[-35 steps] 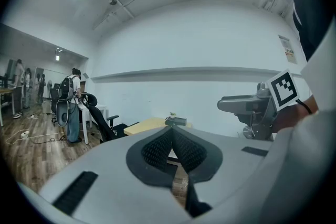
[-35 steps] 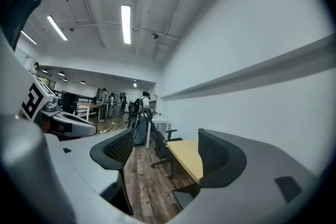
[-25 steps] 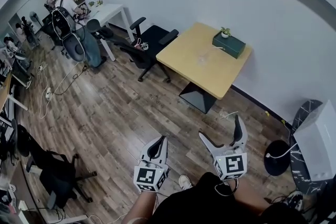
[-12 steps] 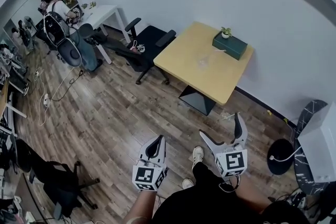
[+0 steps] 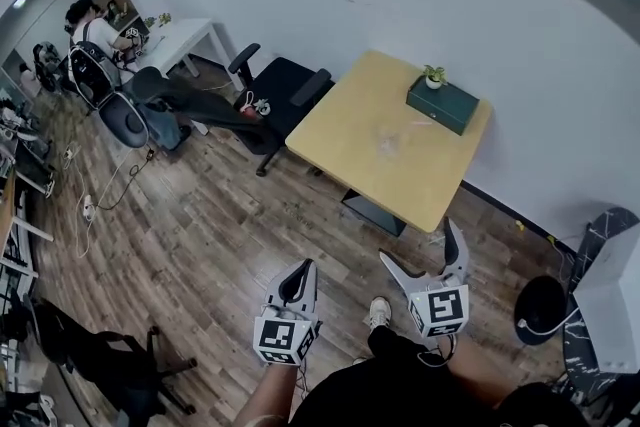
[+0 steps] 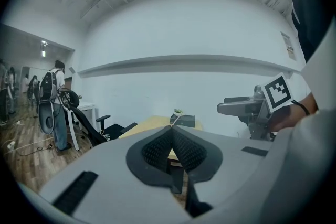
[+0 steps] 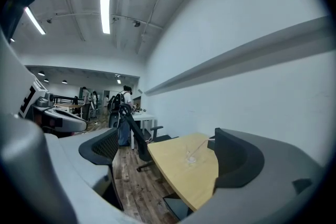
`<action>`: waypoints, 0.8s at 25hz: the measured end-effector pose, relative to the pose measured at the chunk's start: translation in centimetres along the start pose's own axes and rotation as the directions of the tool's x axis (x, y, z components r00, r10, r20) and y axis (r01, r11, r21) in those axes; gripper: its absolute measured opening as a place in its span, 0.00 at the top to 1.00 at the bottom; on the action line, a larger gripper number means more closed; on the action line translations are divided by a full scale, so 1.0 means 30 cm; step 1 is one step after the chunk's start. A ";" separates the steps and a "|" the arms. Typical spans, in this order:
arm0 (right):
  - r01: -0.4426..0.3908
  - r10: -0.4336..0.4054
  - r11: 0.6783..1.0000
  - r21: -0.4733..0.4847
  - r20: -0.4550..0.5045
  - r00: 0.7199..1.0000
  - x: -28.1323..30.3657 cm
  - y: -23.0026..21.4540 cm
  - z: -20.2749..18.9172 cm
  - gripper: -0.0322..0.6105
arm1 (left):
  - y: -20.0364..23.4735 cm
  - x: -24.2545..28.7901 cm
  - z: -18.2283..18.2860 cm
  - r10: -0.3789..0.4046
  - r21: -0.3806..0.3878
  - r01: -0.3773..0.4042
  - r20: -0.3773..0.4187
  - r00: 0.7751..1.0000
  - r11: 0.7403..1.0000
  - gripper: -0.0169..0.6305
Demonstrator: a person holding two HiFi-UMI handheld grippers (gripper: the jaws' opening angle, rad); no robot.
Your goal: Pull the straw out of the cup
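Observation:
A clear cup (image 5: 388, 146) with a thin straw (image 7: 197, 149) stands near the middle of the light wooden table (image 5: 350, 150), far ahead of both grippers. In the right gripper view the cup (image 7: 190, 158) shows between the spread jaws, well beyond them. My right gripper (image 5: 428, 255) is open with nothing in it, held over the floor in front of the table. My left gripper (image 5: 298, 277) is shut on nothing, its ribbed pads (image 6: 157, 147) pressed together, and it is level with the right one (image 6: 247, 107).
A dark green box (image 5: 449, 105) with a small plant (image 5: 433, 75) sits at the table's far corner by the wall. A black office chair (image 5: 285, 90) stands left of the table. A person (image 5: 85, 25) sits at a white desk (image 5: 185, 35) far left. A black round base (image 5: 545, 305) lies at right.
The view has moved forward toward the table, which now sits a little nearer and lower in the head view. Both grippers keep their pose and state.

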State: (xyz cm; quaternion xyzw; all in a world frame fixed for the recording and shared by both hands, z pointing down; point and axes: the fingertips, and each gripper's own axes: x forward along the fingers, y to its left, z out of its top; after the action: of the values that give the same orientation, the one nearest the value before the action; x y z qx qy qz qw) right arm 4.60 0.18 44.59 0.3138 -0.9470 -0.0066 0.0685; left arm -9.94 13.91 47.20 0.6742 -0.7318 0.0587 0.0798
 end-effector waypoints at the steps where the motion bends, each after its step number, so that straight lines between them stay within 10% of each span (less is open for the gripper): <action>1: -0.003 0.003 1.000 0.008 -0.005 1.000 0.034 -0.024 -0.007 0.03 | 0.004 0.045 0.010 -0.004 0.011 0.004 -0.004 1.000 1.000 0.95; 20: -0.058 0.064 0.993 0.100 -0.052 0.997 0.501 -0.253 -0.062 0.06 | 0.182 0.493 0.126 0.037 -0.024 -0.037 -0.003 0.999 0.999 0.95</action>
State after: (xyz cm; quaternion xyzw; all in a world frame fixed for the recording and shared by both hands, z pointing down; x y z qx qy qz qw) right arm -2.58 -14.80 47.90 0.2877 -0.9531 0.0508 0.0791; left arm -16.68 -0.83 46.52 0.6595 -0.7447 0.0525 0.0878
